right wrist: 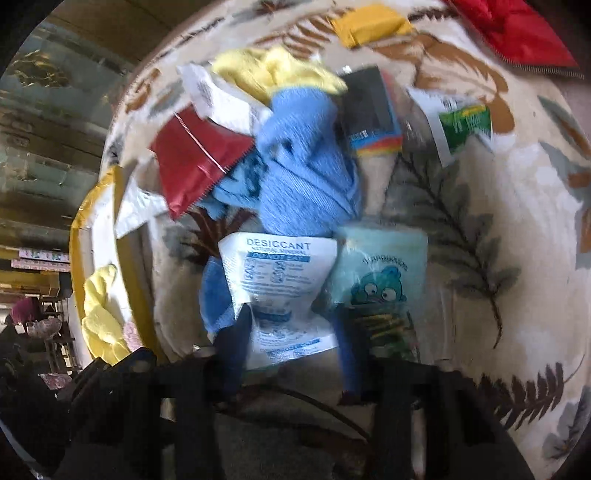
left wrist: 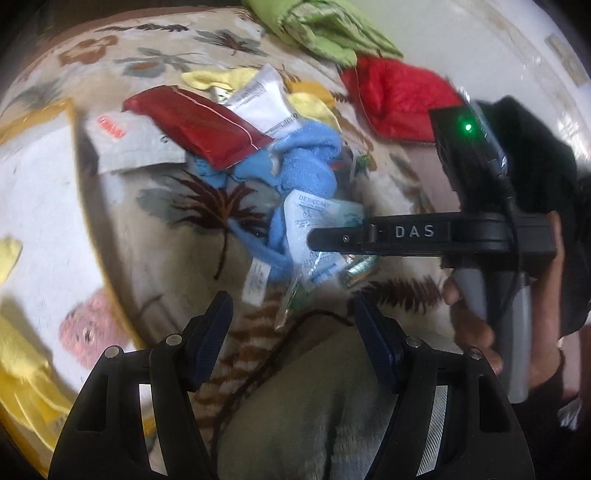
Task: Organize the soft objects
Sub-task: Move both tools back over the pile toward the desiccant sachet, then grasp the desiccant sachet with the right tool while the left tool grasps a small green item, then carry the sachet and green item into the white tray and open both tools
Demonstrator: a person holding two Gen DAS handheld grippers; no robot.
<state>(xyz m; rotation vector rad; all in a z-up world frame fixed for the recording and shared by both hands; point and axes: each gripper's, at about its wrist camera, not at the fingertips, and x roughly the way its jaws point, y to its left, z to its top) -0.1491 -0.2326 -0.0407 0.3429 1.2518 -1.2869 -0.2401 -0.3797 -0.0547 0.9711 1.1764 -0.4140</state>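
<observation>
A pile of soft things lies on a leaf-patterned blanket. A blue cloth sits in the middle, with a white desiccant packet at its near end. My right gripper points down at that packet, its two blue fingers pressed against the packet's left and right edges. A teal cartoon packet lies just right of it. My left gripper hangs open over bare blanket, short of the pile, with nothing between its fingers.
A red pouch, grey mailer, yellow cloth, dark packet and green sachet ring the pile. A red cushion and green cloth lie beyond. A yellow-rimmed box holding yellow cloth stands left. A hand holds the right gripper.
</observation>
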